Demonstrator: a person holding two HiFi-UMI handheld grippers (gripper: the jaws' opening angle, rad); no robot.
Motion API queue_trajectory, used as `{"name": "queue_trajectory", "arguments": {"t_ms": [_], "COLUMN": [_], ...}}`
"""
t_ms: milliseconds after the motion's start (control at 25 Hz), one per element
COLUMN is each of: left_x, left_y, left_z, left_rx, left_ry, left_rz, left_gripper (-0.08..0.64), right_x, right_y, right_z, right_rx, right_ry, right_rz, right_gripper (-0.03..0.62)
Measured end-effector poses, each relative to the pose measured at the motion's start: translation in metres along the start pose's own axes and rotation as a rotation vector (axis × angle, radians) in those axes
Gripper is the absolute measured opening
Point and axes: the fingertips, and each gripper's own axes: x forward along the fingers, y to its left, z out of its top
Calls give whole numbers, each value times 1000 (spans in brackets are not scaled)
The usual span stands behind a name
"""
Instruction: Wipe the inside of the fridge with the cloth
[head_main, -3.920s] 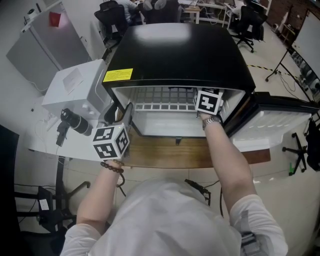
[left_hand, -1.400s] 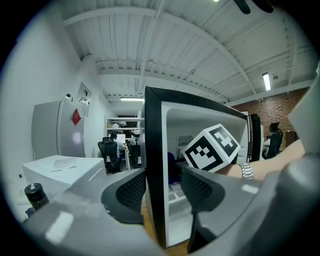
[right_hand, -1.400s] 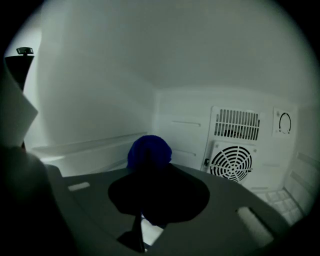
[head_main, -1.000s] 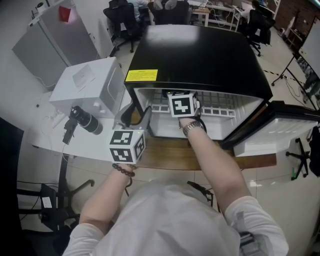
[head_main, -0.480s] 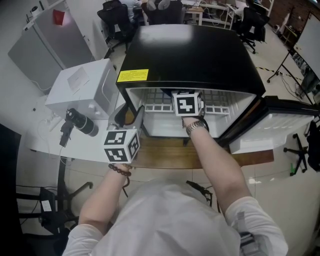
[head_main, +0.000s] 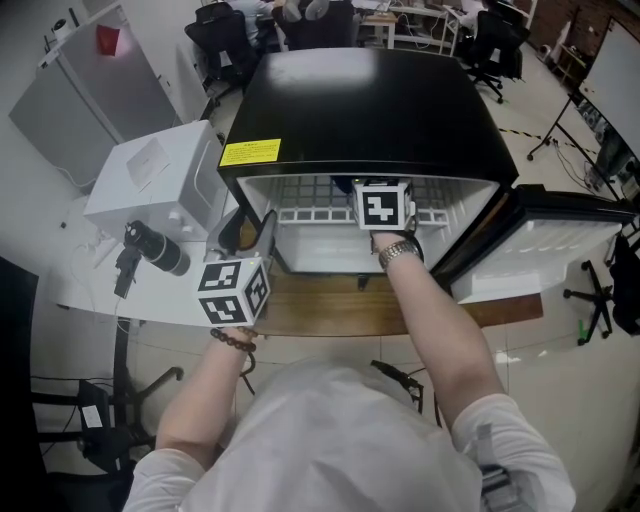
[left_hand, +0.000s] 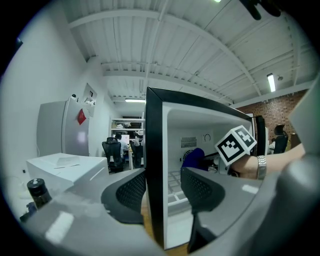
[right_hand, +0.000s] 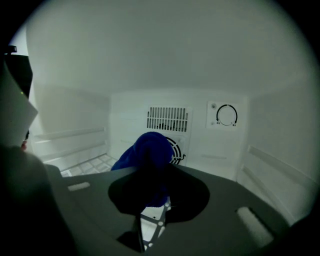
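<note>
Inside the fridge: blue cloth (right_hand: 147, 150) sits bunched above the wire shelf (right_hand: 85, 162), in front of the back wall; it covers part of a round fan opening below the vent grille (right_hand: 167, 119). Can't tell if it touches the wall.
Fridge: black mini fridge (head_main: 360, 100) on a wooden table (head_main: 330, 305); door (head_main: 560, 250) is swung open to the right; yellow label (head_main: 250, 152) on the top's front left corner.
Right gripper: right gripper (right_hand: 152, 200) reaches in through the open front with its jaws clamped on the cloth, and the wad sticks out past the tips. In the head view only its marker cube (head_main: 385, 207) shows, at the middle of the opening.
Left gripper: left gripper (left_hand: 162, 192) is at the fridge's left front edge, jaws spread wide and astride the side wall (left_hand: 155, 175), one pad outside and one inside. A gap shows at the inner pad, so it's not clamped.
Back wall: thermostat dial (right_hand: 226, 115) is right of the grille.
Left gripper view, extra: cloth and the right gripper's cube are seen past the wall, deep in the cavity.
Left of fridge: white box (head_main: 160, 170) is just beside the fridge; black cylinder (head_main: 150, 245) lies near the white tabletop's edge.
Person: watch (head_main: 400, 253) on the right wrist, bead bracelet (head_main: 232, 340) on the left.
</note>
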Motion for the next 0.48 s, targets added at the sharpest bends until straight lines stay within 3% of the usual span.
{"name": "queue_trajectory", "arguments": {"t_ms": [480], "left_x": [1], "left_y": [0], "left_z": [0], "left_rx": [-9], "left_ry": [-3], "left_rz": [15], "left_gripper": [216], "right_x": [-13], "right_y": [-50], "right_z": [-12], "right_rx": [44], "right_ry": [15], "right_rz": [-78], "right_gripper": [67]}}
